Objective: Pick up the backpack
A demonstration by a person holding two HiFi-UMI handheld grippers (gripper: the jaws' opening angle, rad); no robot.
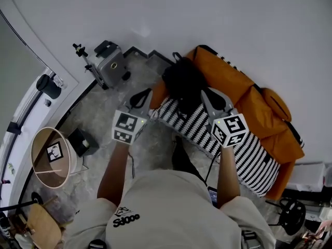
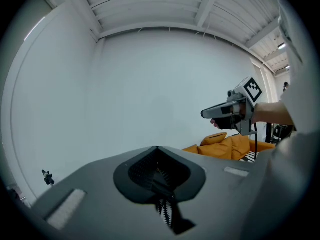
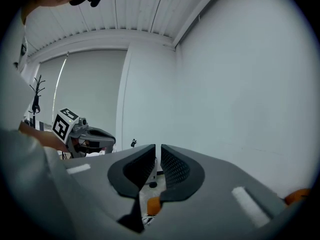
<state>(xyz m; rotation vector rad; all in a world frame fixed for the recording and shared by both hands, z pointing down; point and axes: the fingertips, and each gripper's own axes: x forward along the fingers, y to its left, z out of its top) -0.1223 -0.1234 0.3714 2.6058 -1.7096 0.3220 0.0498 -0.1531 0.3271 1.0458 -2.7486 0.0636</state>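
Meanwhile, off the left end of the orange sofa (image 1: pixel 236 84), the left gripper (image 1: pixel 141 98) is held closed and empty. The black backpack (image 1: pixel 182 83) is seen lying on the sofa, not yet grasped. The right gripper (image 1: pixel 211 98), parted only a slit, is held empty beside it.

Looks steeply down from the head onto the left gripper (image 1: pixel 142 98), right gripper (image 1: pixel 210 100) and orange sofa (image 1: pixel 244 95); rides close behind each one's jaws, tilted up at the white wall (image 2: pixel 150 84), glimpsing the other.
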